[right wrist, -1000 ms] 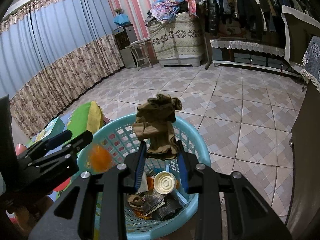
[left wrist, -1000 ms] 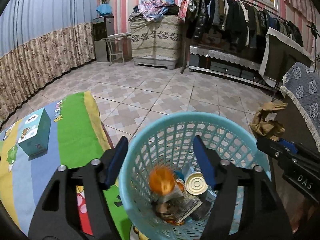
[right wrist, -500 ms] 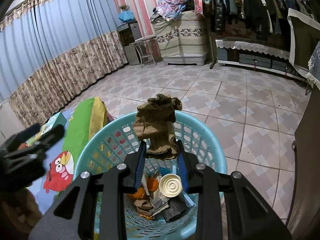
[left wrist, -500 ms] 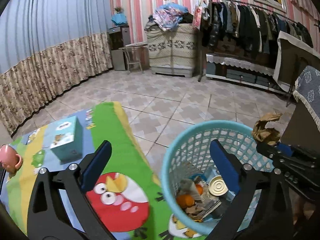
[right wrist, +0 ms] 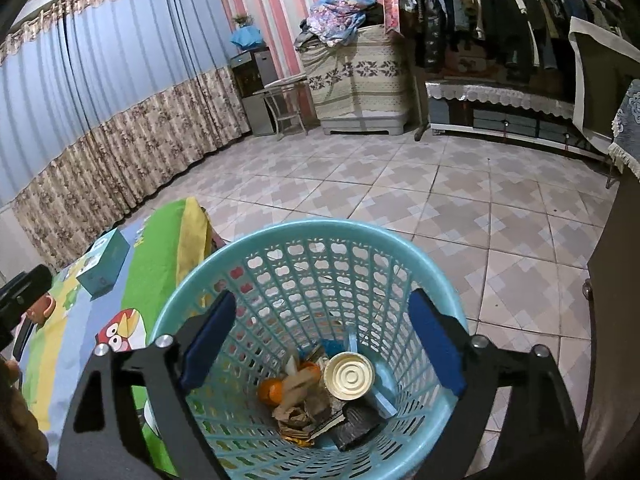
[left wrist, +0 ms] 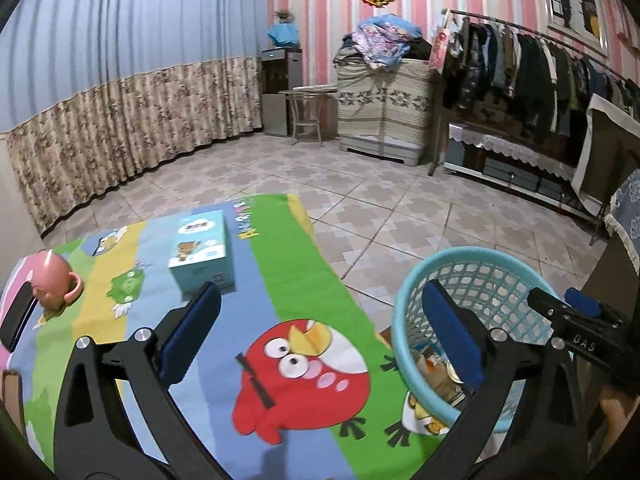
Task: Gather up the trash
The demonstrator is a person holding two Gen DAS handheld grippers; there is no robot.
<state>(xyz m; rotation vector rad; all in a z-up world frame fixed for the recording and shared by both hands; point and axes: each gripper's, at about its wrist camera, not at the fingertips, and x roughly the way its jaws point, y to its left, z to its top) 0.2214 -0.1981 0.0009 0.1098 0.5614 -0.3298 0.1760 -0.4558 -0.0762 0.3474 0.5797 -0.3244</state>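
Right wrist view shows the right gripper (right wrist: 320,344) over the round turquoise plastic lattice basket (right wrist: 308,236), its jaws opening with nothing between them; at the bottom lie an orange peel (right wrist: 269,392), a round tin can lid (right wrist: 349,376), crumpled brown paper (right wrist: 296,412) and dark wrappers, so much of the collecting looks done. Left wrist view has the left gripper (left wrist: 320,332) spread wide and empty above the cartoon-bird mat (left wrist: 296,360), with the basket at its right. Farther left only a teal tissue box (left wrist: 202,250) and a pink mug (left wrist: 52,280) remain, probably not trash.
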